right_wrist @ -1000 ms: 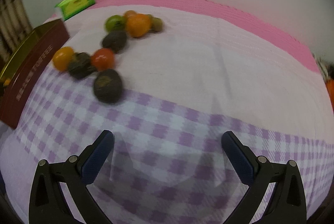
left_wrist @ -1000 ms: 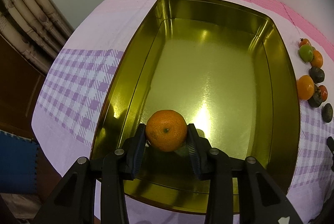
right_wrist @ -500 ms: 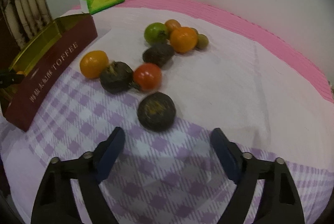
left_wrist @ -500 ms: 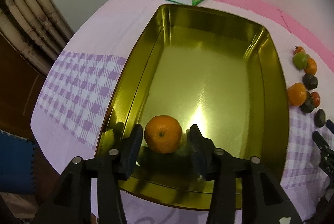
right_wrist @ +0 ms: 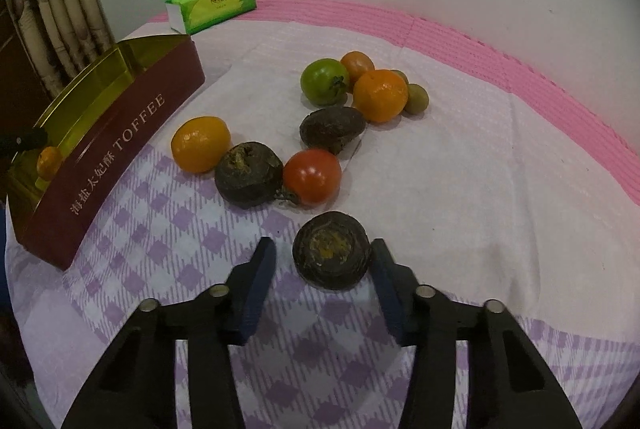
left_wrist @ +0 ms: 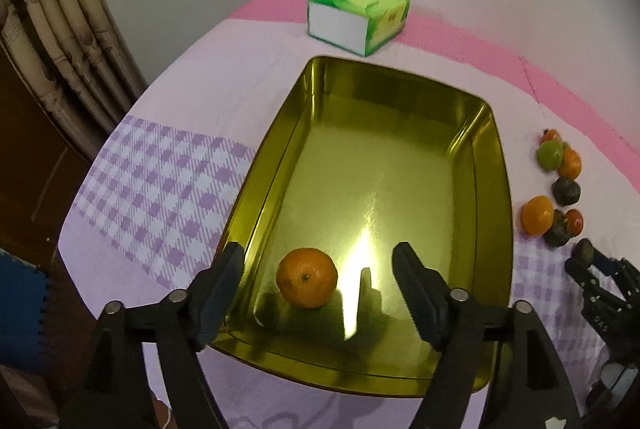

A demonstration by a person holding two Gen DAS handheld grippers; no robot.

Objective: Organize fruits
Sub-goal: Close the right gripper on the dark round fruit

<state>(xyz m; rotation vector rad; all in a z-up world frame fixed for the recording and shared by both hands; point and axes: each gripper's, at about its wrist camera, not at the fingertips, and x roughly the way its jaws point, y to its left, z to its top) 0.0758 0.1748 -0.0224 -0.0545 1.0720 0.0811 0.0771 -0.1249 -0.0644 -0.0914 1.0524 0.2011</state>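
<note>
Your left hand-held gripper (left_wrist: 318, 289) hangs over the near end of the gold tin (left_wrist: 505, 213), its jaws opening, well clear of the orange (left_wrist: 307, 283) that sits on the tin floor with its stem dimple facing up toward the camera. The tin's long axis runs away from you toward the green tissue pack (left_wrist: 358, 17).

On the checked desk cloth (right_wrist: 168, 241), your right hand-held gripper (right_wrist: 323, 265) is closing around a dark round fruit (right_wrist: 331, 255). The right pad looks to be at its skin, while the left pad stands off with a visible gap, so it is not gripped yet. The fruit is squat, with no real long axis, and its pale scarred end tilts up toward the lens.

The risk lies in that uneven closing: one pad arriving first could push the fruit sideways across the cloth, or roll it toward the red tomato (right_wrist: 313, 176) and the second dark fruit (right_wrist: 249, 173) just beyond. A squeeze above its widest part could squirt it out. The remaining fruit sits bunched further back, near the tin's maroon wall (right_wrist: 120, 153).
</note>
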